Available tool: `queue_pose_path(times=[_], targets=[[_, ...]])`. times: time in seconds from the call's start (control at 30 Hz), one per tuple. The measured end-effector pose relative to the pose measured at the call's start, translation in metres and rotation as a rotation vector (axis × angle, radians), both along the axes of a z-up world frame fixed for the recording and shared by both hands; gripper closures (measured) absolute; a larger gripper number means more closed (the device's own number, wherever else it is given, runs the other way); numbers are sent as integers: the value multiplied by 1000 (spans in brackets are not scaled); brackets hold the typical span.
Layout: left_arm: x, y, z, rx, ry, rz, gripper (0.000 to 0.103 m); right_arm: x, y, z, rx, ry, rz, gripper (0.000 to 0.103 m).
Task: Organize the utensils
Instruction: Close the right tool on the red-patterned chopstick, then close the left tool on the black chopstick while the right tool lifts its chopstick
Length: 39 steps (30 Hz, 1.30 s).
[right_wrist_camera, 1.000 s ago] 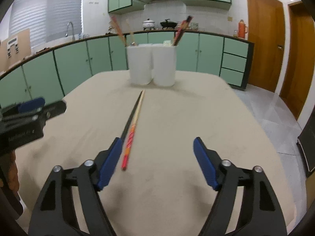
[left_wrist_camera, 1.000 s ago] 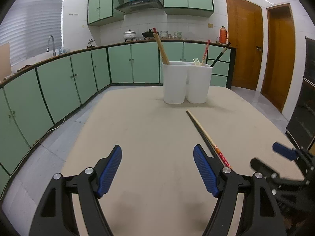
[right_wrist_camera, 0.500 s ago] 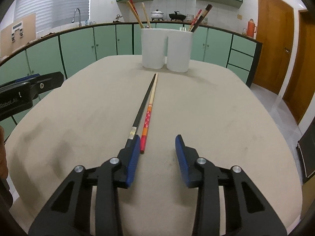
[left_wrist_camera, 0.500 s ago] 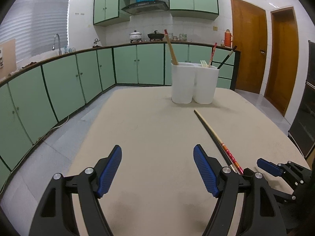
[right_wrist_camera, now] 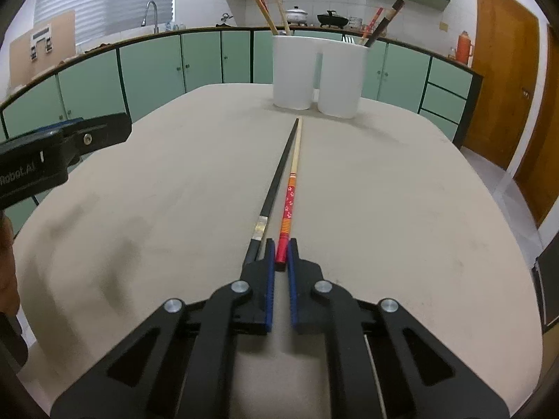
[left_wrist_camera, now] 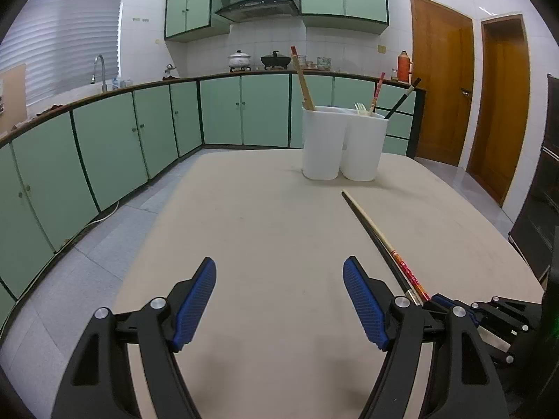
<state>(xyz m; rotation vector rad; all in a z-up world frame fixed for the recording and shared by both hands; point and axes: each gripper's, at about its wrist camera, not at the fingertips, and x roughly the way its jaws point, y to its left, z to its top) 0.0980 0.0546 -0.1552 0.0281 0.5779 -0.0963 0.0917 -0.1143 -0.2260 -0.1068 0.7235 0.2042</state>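
Observation:
Two chopsticks lie side by side on the beige table: a black chopstick (right_wrist_camera: 276, 178) and a red-and-orange chopstick (right_wrist_camera: 291, 188) with a pale tip. My right gripper (right_wrist_camera: 280, 249) is shut on the red end of the red-and-orange chopstick, with the black one just outside its left finger. My left gripper (left_wrist_camera: 279, 286) is open and empty above the table, left of the chopsticks (left_wrist_camera: 380, 241). A white two-compartment utensil holder (right_wrist_camera: 319, 73) stands at the far end with several chopsticks and a fork in it; it also shows in the left wrist view (left_wrist_camera: 344, 143).
The beige table (right_wrist_camera: 401, 192) has rounded edges. Green kitchen cabinets (left_wrist_camera: 104, 146) run along the left and back. Wooden doors (left_wrist_camera: 443, 90) stand at the right. The left gripper's body (right_wrist_camera: 59, 153) shows at the left of the right wrist view.
My right gripper has moved forward and closed its fingers around the red end of the red-and-orange chopstick. My left gripper has stayed open and shifted only a little.

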Motion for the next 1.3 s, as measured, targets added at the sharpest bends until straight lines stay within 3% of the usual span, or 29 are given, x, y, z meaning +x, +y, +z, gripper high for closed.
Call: queue_pose_path(times=[0.5, 0.87, 1.3], targets=[[-3, -51, -8, -30, 28, -49, 29, -3, -77, 20, 91, -46, -202, 98], [-2, -81, -33, -63, 114, -28, 30, -12, -106, 34, 113, -104, -248, 98], [2, -98, -50, -23, 175, -43, 53, -15, -106, 34, 130, -92, -231, 98]])
